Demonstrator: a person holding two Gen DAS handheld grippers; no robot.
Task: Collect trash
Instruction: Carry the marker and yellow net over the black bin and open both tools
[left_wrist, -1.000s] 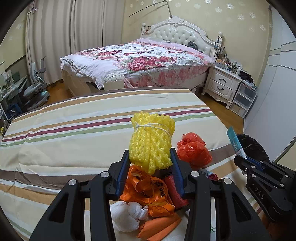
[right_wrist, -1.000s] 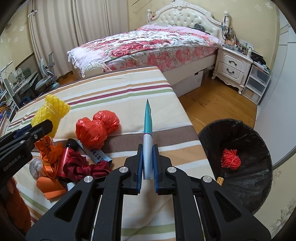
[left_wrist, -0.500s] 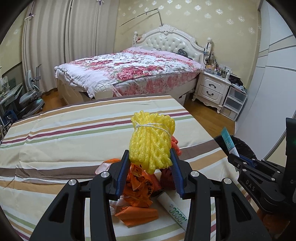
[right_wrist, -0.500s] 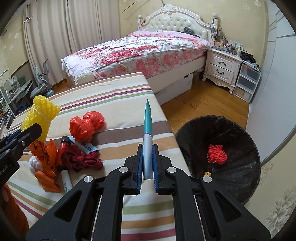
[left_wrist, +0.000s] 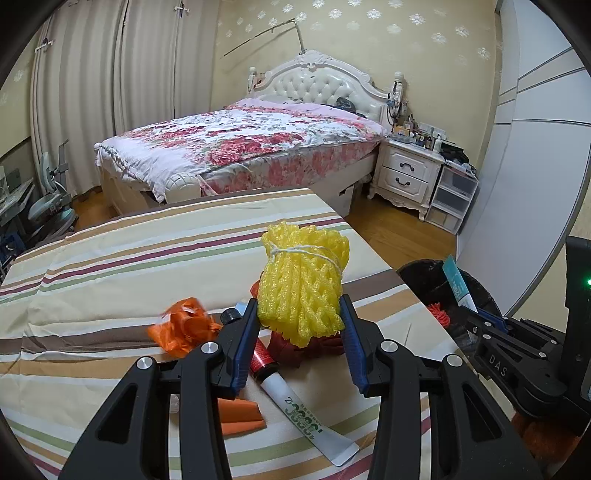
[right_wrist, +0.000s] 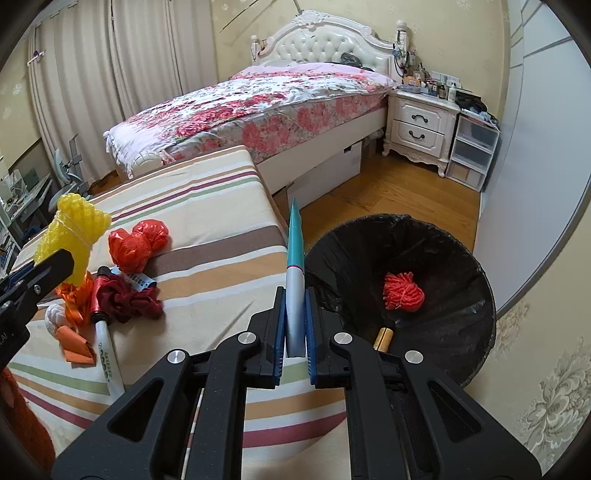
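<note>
My left gripper (left_wrist: 300, 325) is shut on a yellow foam net bundle (left_wrist: 303, 282) and holds it above the striped table (left_wrist: 147, 258). My right gripper (right_wrist: 295, 325) is shut on a teal and white tube (right_wrist: 295, 273), held at the table's right edge beside the black trash bin (right_wrist: 454, 332). The bin holds a red net ball (right_wrist: 402, 290) and a gold cylinder (right_wrist: 384, 338). Other trash lies on the table: a red plastic bag (right_wrist: 136, 245), dark red cloth (right_wrist: 129, 301), orange wrappers (left_wrist: 184, 326) and a white tube (left_wrist: 306, 421).
A bed with a floral cover (right_wrist: 266, 99) stands beyond the table. A white nightstand (right_wrist: 421, 125) and plastic drawers (right_wrist: 472, 151) stand at the right wall. Wood floor (right_wrist: 388, 192) lies between the bed and the bin.
Both grippers have moved right toward the bin with their loads. The bin fills more of the right wrist view, and the yellow bundle is higher above the trash pile.
</note>
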